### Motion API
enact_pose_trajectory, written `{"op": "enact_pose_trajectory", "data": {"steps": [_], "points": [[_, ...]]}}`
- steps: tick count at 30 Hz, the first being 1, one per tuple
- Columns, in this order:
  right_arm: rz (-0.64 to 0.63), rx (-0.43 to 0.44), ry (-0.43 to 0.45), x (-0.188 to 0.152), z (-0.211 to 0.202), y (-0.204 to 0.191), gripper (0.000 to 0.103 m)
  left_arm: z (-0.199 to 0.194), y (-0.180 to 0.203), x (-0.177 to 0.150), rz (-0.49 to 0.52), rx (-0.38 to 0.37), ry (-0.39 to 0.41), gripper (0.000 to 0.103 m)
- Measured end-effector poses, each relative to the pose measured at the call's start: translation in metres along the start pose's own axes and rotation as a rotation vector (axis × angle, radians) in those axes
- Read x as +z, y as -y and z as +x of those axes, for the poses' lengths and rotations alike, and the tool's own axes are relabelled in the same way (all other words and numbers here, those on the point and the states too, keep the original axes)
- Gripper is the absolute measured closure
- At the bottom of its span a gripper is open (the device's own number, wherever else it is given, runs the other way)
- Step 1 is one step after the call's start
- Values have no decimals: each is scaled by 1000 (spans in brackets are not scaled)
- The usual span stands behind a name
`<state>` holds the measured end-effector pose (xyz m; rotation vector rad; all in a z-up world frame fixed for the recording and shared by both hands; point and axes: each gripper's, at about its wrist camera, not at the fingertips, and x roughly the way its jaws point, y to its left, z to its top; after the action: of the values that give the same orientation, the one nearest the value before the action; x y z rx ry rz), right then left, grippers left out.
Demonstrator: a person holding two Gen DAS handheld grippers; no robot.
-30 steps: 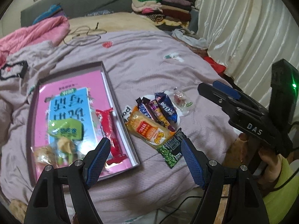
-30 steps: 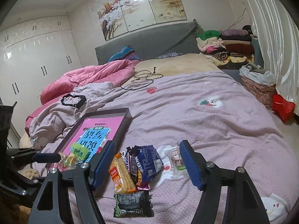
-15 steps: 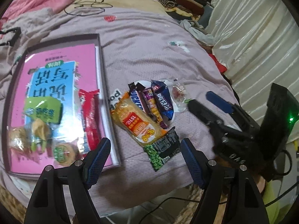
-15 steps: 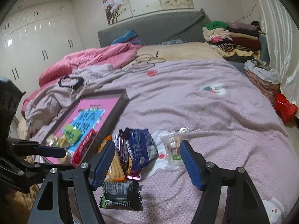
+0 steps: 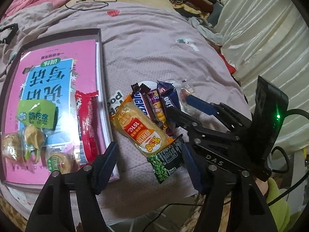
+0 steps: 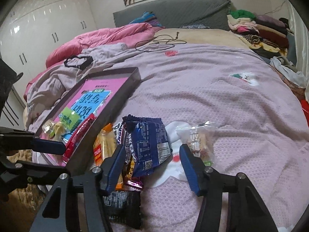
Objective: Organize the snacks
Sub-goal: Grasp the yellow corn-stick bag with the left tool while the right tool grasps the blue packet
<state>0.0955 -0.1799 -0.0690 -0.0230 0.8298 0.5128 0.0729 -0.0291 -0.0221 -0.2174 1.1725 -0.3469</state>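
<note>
A shallow grey box point(image 5: 98, 38) with a pink-and-blue book in it lies on the bed and holds a red packet point(image 5: 86, 119), a green packet point(image 5: 35, 116) and small wrapped cakes point(image 5: 58, 160). Right of it lies a pile of snacks: an orange biscuit pack point(image 5: 140, 127), a green pea packet point(image 5: 168, 160), a Snickers bar point(image 5: 142, 104) and a dark blue Oreo pack point(image 6: 148, 145). My left gripper point(image 5: 150, 164) is open above the biscuit and pea packets. My right gripper point(image 6: 152, 164) is open around the Oreo pack, and also shows in the left wrist view point(image 5: 179, 108).
A clear-wrapped snack point(image 6: 199, 141) lies just right of the pile. The lilac bedspread point(image 6: 222, 106) stretches behind. A pink duvet point(image 6: 108, 38), a black cable point(image 6: 160, 42) and stacked clothes point(image 6: 256, 29) lie at the far end. A curtain point(image 5: 260, 29) hangs at the right.
Both grippers have moved down and closer to the snack pile. The right gripper now straddles the Oreo pack. Both stay open.
</note>
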Motion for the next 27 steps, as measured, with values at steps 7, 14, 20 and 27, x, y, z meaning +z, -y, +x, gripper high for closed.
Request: {"op": "enact_pose_trajectory", "data": {"steps": [7, 14, 20, 27], "points": [[-57, 0, -14, 2, 13, -5, 56, 10, -5, 3, -25, 2, -19, 38], [-56, -38, -12, 6, 17, 4, 76, 19, 1, 10, -32, 0, -26, 38], [-31, -21, -6, 7, 13, 13, 80, 32, -1, 17, -89, 24, -39, 39], [-28, -22, -1, 7, 11, 13, 80, 52, -6, 21, -149, 11, -62, 46]]}}
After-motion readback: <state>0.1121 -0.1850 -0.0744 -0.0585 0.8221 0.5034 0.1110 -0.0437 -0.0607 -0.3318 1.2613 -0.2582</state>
